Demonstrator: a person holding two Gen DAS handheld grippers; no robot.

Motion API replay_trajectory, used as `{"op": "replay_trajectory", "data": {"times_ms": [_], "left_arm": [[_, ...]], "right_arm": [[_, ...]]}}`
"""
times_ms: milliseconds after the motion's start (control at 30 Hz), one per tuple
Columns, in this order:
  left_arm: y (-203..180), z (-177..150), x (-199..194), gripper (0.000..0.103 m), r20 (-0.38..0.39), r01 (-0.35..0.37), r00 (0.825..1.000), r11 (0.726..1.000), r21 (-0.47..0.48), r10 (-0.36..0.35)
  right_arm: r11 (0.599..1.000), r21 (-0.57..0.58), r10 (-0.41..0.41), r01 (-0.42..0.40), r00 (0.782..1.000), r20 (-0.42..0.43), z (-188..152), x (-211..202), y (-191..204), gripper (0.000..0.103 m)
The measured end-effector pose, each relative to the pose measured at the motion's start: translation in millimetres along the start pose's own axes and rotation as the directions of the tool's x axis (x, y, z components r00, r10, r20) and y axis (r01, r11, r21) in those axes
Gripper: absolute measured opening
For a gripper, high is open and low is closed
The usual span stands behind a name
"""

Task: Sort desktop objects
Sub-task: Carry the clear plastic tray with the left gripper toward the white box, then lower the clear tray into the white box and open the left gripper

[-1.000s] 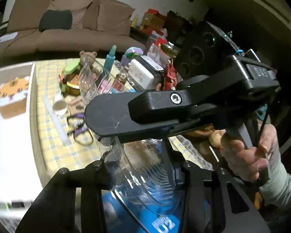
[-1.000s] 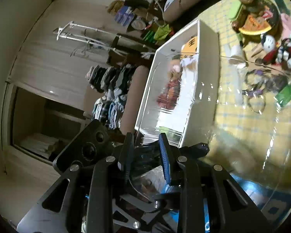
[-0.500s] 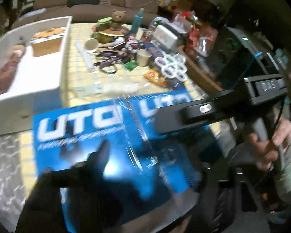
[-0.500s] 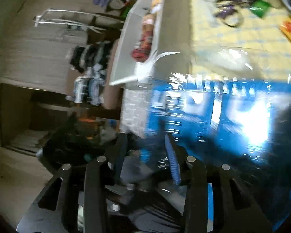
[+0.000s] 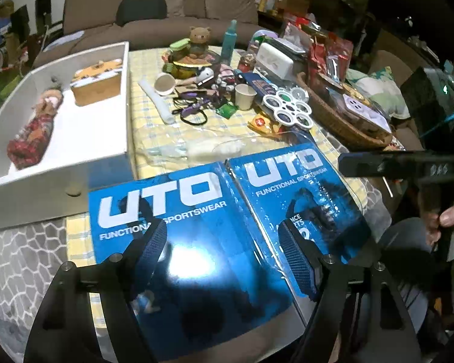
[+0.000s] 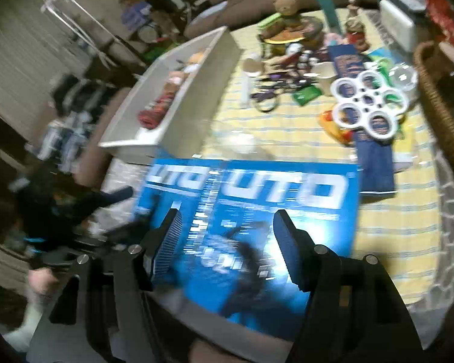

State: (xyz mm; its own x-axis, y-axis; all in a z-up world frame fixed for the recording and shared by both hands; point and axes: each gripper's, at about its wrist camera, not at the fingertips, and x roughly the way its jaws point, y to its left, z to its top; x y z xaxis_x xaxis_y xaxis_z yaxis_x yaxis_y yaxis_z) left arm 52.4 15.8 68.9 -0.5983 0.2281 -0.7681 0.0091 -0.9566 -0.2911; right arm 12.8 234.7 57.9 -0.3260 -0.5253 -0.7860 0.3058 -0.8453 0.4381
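Observation:
A clear plastic box with blue UTO sportswear cards (image 5: 196,227) lies at the table's near edge; it also shows in the right wrist view (image 6: 257,211). My left gripper (image 5: 224,254) is open and empty just above it. My right gripper (image 6: 227,242) is open and empty above the same box, and shows from the side in the left wrist view (image 5: 402,163). A white bin (image 5: 118,96) at the left holds a doll (image 5: 33,133) and a tiger-face box (image 5: 97,81).
Clutter fills the table's middle: a paper cup (image 5: 245,96), a white paint palette (image 5: 287,109), hair ties (image 5: 193,112), a teddy bear (image 5: 199,36), a teal bottle (image 5: 230,42). A wicker basket (image 5: 342,124) stands at the right. A clear bag (image 5: 190,148) lies behind the box.
Both grippers held the clear box up a second ago. The box now lies on the table edge and both grippers have opened and pulled back above it.

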Motion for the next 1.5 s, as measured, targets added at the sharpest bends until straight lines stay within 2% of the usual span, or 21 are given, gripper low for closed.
{"op": "replay_trajectory", "data": {"times_ms": [67,133,167,200,367,400,500,533,600,667,767,833,900,933,1100,1233,1333,1500], "left_arm": [[6,-1,9,0.075,-0.020,-0.007,1.000,1.000,-0.014,0.007],[8,-4,16,0.058,-0.038,0.009,0.999,1.000,-0.015,-0.009],[8,-5,19,0.043,-0.051,0.017,0.999,1.000,-0.011,-0.018],[8,-6,22,0.038,-0.062,0.017,0.998,1.000,-0.005,-0.017],[10,-9,28,0.038,-0.067,0.025,0.997,0.999,-0.041,-0.028],[9,-8,24,0.039,-0.054,0.029,0.998,0.998,-0.048,-0.032],[1,-3,13,0.046,-0.024,0.055,0.998,0.998,-0.029,-0.055],[-3,1,12,0.048,-0.023,0.065,0.998,0.998,-0.021,-0.066],[-11,9,16,0.060,-0.027,0.076,0.997,0.997,-0.008,-0.077],[-20,16,25,0.060,-0.039,0.078,0.996,0.997,0.008,-0.078],[-30,20,43,0.060,-0.072,0.098,0.993,0.995,0.013,-0.096],[-35,19,55,0.057,-0.099,0.110,0.989,0.994,0.018,-0.108],[-40,17,67,0.050,-0.126,0.123,0.985,0.992,0.016,-0.120],[-41,15,70,0.050,-0.132,0.117,0.985,0.993,0.019,-0.114],[-41,17,67,0.033,-0.111,0.112,0.988,0.993,0.035,-0.107],[-32,33,43,0.033,-0.062,0.128,0.990,0.991,0.032,-0.126],[-18,54,15,0.033,-0.011,0.110,0.994,0.992,0.055,-0.109],[39,96,-29,0.033,0.044,0.043,0.998,0.998,0.054,-0.045]], "right_arm": [[0.999,-0.012,-0.039,0.038,0.999,-0.018,-3,8,-3,0.061],[0.995,-0.037,-0.098,0.097,0.995,-0.025,-6,16,-2,0.060],[0.994,-0.042,-0.106,0.104,0.994,-0.031,-7,20,-2,0.059],[0.993,-0.044,-0.109,0.107,0.993,-0.036,-8,23,-1,0.059],[0.989,-0.046,-0.139,0.137,0.989,-0.049,-14,32,0,0.047],[0.988,-0.047,-0.147,0.145,0.989,-0.033,-16,24,2,0.047],[0.993,-0.070,-0.095,0.098,0.995,0.042,-21,-8,7,0.047],[0.991,-0.068,-0.110,0.114,0.992,0.055,-21,-16,7,0.047],[0.979,-0.073,-0.185,0.191,0.980,0.078,-19,-25,3,0.049],[0.969,-0.066,-0.233,0.237,0.971,0.057,-16,-21,-5,0.049],[0.968,-0.048,-0.245,0.245,0.970,0.006,-17,-3,-17,0.049],[0.968,-0.054,-0.245,0.244,0.970,-0.006,-18,4,-20,0.048],[0.969,-0.060,-0.240,0.239,0.971,-0.011,-20,8,-20,0.038],[0.969,-0.064,-0.241,0.240,0.970,-0.014,-20,10,-20,0.029],[0.971,-0.050,-0.232,0.232,0.973,0.010,-18,4,-20,0.028],[0.978,-0.052,-0.198,0.200,0.979,0.043,-6,-11,-9,0.026],[0.975,-0.101,-0.191,0.199,0.978,0.077,15,-21,14,0.026],[0.971,-0.192,-0.128,0.143,0.988,0.089,74,-14,72,0.026]]}}
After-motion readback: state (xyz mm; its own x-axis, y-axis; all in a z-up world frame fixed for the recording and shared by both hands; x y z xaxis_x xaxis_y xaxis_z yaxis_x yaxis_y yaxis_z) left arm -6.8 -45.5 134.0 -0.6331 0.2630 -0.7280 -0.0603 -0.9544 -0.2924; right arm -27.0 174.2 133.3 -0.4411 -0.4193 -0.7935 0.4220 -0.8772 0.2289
